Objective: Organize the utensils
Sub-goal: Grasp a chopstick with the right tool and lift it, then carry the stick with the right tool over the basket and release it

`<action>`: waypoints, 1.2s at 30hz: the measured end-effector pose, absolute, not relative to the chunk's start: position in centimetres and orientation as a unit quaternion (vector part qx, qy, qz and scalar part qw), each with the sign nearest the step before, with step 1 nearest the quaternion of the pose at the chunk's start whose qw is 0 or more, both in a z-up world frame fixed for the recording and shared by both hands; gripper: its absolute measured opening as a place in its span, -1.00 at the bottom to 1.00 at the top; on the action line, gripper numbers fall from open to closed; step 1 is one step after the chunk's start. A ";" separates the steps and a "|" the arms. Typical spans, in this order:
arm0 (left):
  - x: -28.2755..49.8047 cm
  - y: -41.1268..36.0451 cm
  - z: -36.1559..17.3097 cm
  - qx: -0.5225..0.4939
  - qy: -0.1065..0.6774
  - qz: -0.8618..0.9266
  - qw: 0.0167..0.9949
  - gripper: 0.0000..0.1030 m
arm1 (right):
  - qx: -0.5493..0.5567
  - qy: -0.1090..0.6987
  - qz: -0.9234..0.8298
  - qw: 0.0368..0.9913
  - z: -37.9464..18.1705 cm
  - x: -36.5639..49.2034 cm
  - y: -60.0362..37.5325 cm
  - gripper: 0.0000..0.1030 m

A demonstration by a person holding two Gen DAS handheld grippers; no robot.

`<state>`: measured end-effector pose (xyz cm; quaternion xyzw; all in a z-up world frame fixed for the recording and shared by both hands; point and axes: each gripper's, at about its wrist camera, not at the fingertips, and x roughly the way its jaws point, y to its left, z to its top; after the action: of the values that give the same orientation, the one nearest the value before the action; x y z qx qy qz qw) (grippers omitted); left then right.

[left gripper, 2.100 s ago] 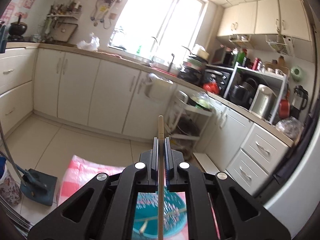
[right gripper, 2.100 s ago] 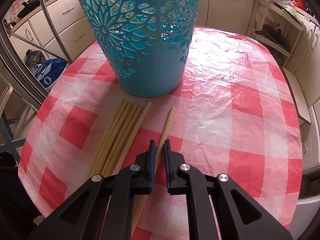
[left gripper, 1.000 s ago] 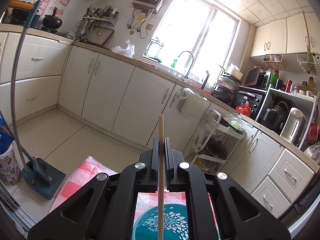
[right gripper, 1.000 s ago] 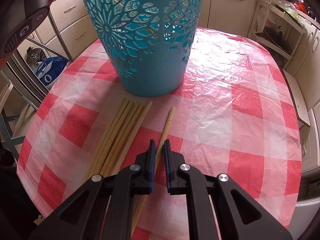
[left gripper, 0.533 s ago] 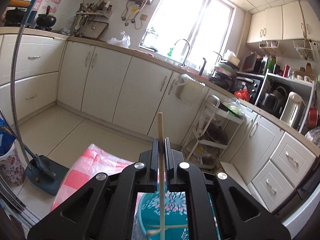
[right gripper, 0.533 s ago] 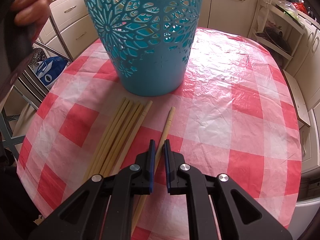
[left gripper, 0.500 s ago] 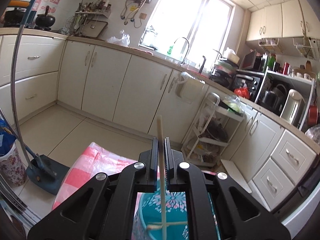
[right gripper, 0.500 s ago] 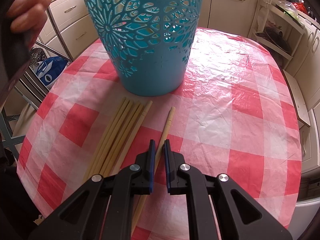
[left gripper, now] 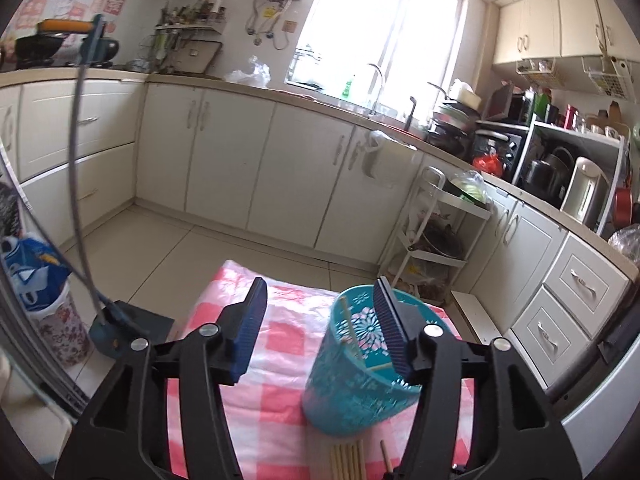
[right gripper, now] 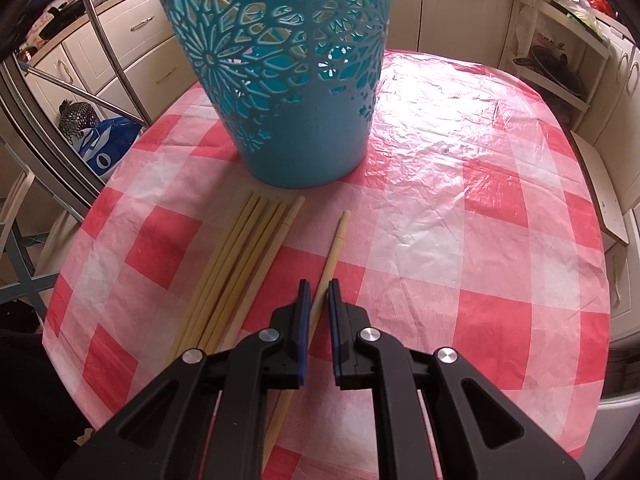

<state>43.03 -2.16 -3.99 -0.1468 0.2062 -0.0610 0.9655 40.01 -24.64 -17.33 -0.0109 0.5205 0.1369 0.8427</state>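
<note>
A teal cut-out basket (left gripper: 352, 392) (right gripper: 280, 100) stands on the red-and-white checked tablecloth (right gripper: 460, 200). My left gripper (left gripper: 321, 282) hovers above and to the left of the basket. Its jaws are opening wide and nothing is between them. Chopsticks (left gripper: 346, 320) lean inside the basket. A bundle of several chopsticks (right gripper: 236, 268) lies in front of the basket. A single chopstick (right gripper: 336, 244) lies to the right of the bundle. My right gripper (right gripper: 319, 284) points down at the table, its pads closed around that chopstick's near part.
A dustpan with a long handle (left gripper: 120, 320) and a blue bag (left gripper: 32, 272) stand on the floor to the left. A metal chair frame (right gripper: 60, 92) is beside the table's left edge. A white trolley rack (left gripper: 436, 240) and cream cabinets (left gripper: 280, 176) stand beyond the table.
My left gripper opened and let go of the chopstick it held upright over the basket, then drew back. The right gripper has not moved.
</note>
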 end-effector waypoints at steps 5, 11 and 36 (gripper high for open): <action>41.9 0.3 -5.7 -0.174 0.237 -0.035 0.955 0.15 | 0.005 0.521 0.141 0.842 -17.3 40.0 -25.1 -0.81; 42.3 1.4 -6.1 -0.171 0.247 -0.029 0.953 0.16 | -0.010 0.517 0.137 0.845 -17.3 40.0 -24.7 -0.81; 43.4 2.3 -6.3 -0.170 0.271 -0.012 0.947 0.26 | 0.162 0.360 0.332 0.857 -4.3 36.4 -27.0 -0.88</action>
<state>43.45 2.28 -6.31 -0.1696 0.2708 -0.0122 0.9475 36.36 -27.01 -4.29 0.1618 0.3601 0.3323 0.8566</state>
